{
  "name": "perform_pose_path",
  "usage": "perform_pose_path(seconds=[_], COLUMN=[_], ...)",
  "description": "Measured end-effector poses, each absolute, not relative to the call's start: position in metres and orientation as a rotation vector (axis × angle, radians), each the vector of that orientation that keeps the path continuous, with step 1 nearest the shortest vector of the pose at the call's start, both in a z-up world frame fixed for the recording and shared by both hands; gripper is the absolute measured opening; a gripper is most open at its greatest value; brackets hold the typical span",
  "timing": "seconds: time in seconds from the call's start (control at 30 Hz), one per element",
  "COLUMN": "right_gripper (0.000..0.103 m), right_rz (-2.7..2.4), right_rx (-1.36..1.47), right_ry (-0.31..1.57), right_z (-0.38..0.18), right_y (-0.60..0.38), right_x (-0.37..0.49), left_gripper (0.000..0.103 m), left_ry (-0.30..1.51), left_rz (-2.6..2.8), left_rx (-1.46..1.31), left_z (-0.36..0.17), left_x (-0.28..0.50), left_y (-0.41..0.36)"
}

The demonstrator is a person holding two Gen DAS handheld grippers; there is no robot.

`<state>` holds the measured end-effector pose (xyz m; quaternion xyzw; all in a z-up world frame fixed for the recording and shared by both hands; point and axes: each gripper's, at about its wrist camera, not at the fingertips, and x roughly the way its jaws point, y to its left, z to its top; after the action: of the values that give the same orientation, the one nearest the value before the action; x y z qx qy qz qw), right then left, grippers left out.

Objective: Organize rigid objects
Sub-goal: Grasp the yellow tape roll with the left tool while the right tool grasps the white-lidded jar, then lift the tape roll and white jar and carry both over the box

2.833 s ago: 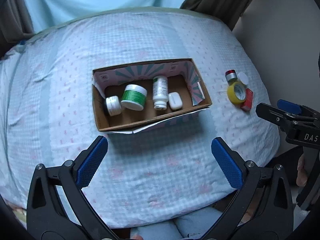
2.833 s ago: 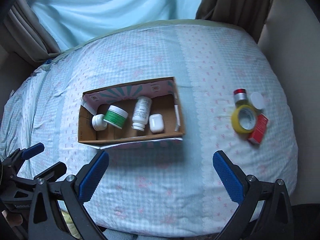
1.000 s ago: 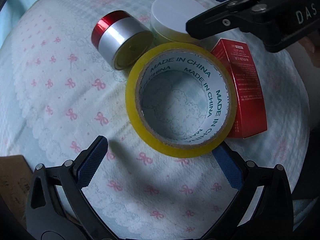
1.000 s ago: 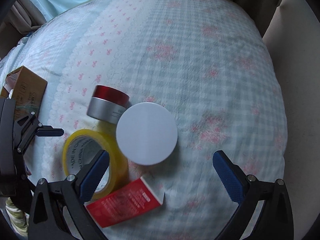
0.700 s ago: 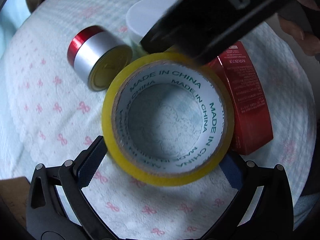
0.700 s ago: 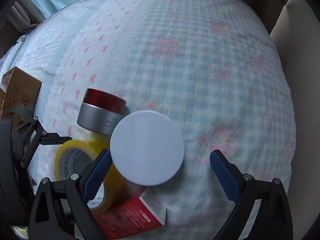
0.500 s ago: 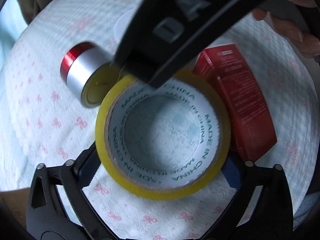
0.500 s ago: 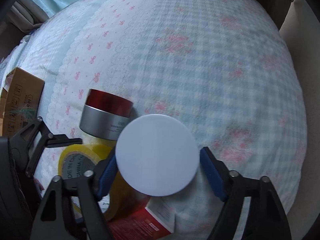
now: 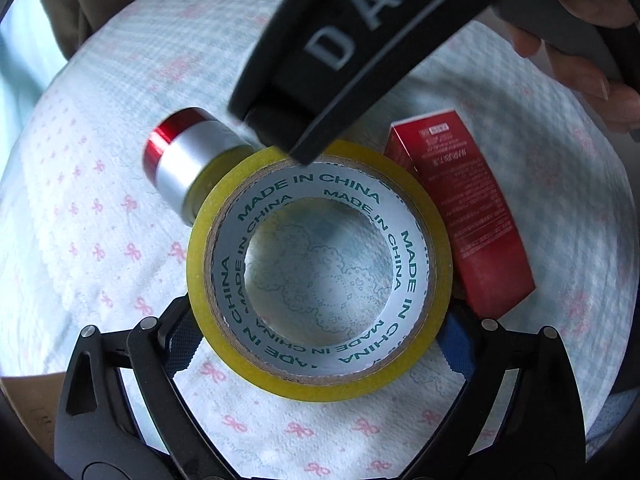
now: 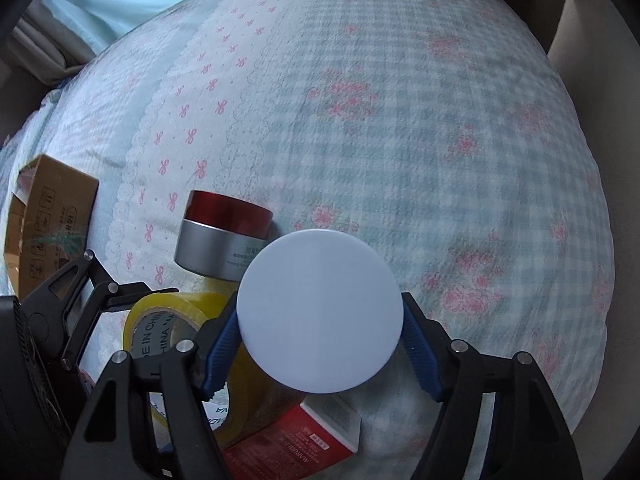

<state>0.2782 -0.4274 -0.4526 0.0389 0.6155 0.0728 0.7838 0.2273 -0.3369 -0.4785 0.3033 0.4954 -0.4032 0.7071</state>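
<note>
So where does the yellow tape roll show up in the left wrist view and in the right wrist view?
Left wrist: the tape roll fills the centre, lying flat, between the left gripper fingers.
Right wrist: the tape roll sits low on the left, partly hidden behind the right gripper and the white lid.
Shared landmark: the red and silver jar right beside it.

The tape (image 9: 320, 376) is yellow, its white core printed in green. The jar (image 9: 188, 160) is silver with a red band. The box (image 9: 464, 208) is red. The lid (image 10: 319, 312) is plain white. The bedspread (image 10: 400, 120) is pale blue check with pink bows and flowers. Gripper pads (image 10: 420, 356) are blue on black arms.
</note>
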Motion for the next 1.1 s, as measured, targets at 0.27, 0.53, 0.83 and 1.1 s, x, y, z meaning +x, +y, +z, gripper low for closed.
perform_pose_path(seconds=[0.27, 0.53, 0.83, 1.1], right_gripper=[0.069, 0.069, 0.069, 0.069], right_rz=[0.126, 0.096, 0.107, 0.191], right_rx=[0.137, 0.149, 0.159, 0.138], right_ry=[1.277, 1.196, 1.115, 1.046], right_z=[-0.419, -0.352, -0.25, -0.178], right_y=[-0.44, -0.434, -0.404, -0.346], right_x=[0.266, 0.247, 0.216, 0.199], left_gripper=[0.095, 0.095, 0.095, 0.095], left_ry=[1.063, 1.029, 0.95, 0.905], left_rz=[-0.861, -0.774, -0.59, -0.439], left_rx=[0.642, 0.531, 0.357, 0.287], left_z=[-0.451, -0.389, -0.281, -0.208], left_x=[0.221, 0.203, 0.181, 0.162], left_y=[-0.328, -0.307, -0.239, -0.162])
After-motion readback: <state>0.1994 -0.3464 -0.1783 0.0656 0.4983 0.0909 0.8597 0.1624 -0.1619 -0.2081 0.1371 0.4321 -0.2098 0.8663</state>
